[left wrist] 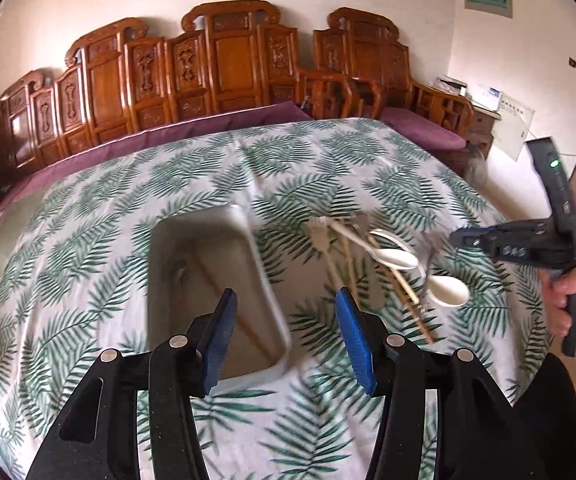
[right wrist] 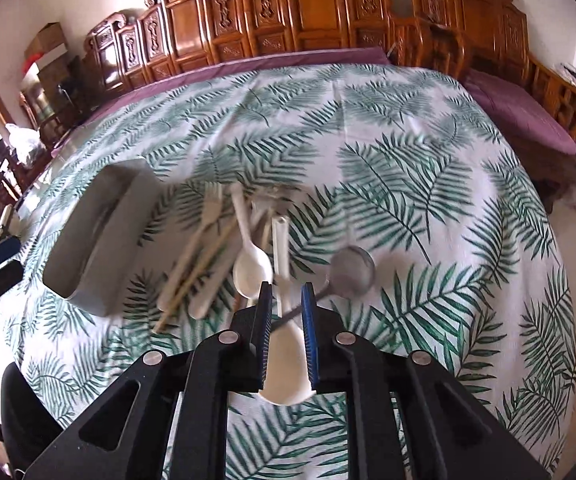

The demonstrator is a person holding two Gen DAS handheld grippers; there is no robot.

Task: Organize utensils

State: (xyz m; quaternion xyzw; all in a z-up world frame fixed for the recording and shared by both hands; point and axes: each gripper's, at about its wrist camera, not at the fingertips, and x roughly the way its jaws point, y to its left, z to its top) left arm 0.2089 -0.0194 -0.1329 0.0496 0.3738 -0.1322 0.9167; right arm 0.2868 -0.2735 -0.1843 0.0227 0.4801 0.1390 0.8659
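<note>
The left gripper (left wrist: 284, 300) points down over the leaf-print tablecloth (left wrist: 327, 152), jaws apart with nothing between them. The white tray (left wrist: 248, 240) lies beneath and between its fingers. The right gripper (right wrist: 286, 294) tilts steeply down, jaws slightly apart around a white spoon (right wrist: 286, 368); whether the pads touch it cannot be told. Blurred pale utensils (right wrist: 208, 248) are piled just beside the tray.
</note>
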